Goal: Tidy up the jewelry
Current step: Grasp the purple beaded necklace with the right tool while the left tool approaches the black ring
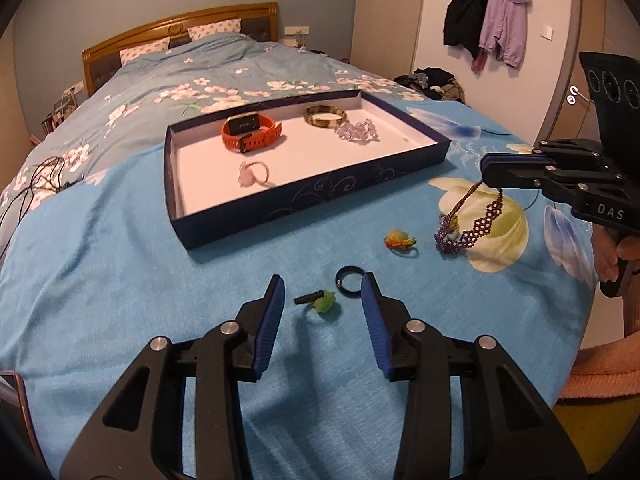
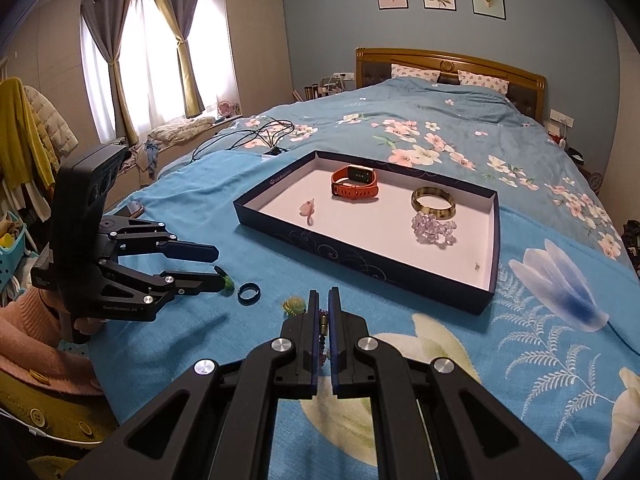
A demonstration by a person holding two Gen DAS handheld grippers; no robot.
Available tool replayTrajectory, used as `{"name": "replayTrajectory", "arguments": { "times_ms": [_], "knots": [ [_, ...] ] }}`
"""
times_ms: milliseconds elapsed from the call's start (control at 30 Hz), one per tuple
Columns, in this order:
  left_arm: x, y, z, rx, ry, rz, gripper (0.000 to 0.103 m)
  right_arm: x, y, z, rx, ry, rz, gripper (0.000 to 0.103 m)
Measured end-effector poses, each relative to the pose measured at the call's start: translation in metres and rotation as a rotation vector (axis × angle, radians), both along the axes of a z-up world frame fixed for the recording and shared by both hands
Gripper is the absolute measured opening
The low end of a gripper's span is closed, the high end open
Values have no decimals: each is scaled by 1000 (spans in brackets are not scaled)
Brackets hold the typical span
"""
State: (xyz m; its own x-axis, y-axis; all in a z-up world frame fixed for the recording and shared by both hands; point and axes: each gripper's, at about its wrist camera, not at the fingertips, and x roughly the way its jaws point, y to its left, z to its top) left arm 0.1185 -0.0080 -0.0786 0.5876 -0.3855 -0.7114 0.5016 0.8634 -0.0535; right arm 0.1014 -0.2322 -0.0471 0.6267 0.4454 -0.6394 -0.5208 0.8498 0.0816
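A dark blue tray [image 1: 312, 204] with a white floor lies on the bed and holds an orange watch [image 1: 250, 132], a tortoiseshell bangle [image 1: 324, 116], a clear bead bracelet [image 1: 358, 131] and a pink flower ring [image 1: 253, 173]. My right gripper [image 1: 490, 170] is shut on a purple beaded necklace [image 1: 470, 220], which hangs with its lower end touching the bedspread. In the right wrist view the necklace clasp [image 2: 322, 326] sits between the shut jaws of that gripper [image 2: 324, 300]. My left gripper [image 1: 323, 292] is open around a green ring [image 1: 322, 302]. A black ring [image 1: 350, 278] and a yellow-orange ring [image 1: 400, 240] lie nearby.
The tray [image 2: 280, 232] sits mid-bed on a blue floral bedspread [image 1: 120, 280]. Black cables [image 2: 256, 136] lie beyond the tray's far corner. A phone [image 2: 132, 209] lies at the bed edge. Coats [image 1: 488, 20] hang on the wall.
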Motion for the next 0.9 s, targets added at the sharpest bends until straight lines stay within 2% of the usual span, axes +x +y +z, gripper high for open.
{"name": "replayTrajectory", "arguments": {
  "times_ms": [267, 500, 733, 800, 900],
  "knots": [
    [1, -18, 2, 23, -12, -55, 39, -2, -1, 2, -4, -9, -3, 3],
    [17, -36, -12, 81, 41, -77, 39, -3, -1, 4, -9, -21, -7, 3],
    [24, -39, -20, 86, 73, -87, 38, -1, -4, 8, -6, -39, -10, 3],
    [24, -38, -20, 89, 72, -85, 35, 0, -4, 10, -5, -44, -9, 3],
    [24, -38, -19, 84, 75, -89, 23, 2, -3, 14, -5, -53, -5, 3]
  ]
}}
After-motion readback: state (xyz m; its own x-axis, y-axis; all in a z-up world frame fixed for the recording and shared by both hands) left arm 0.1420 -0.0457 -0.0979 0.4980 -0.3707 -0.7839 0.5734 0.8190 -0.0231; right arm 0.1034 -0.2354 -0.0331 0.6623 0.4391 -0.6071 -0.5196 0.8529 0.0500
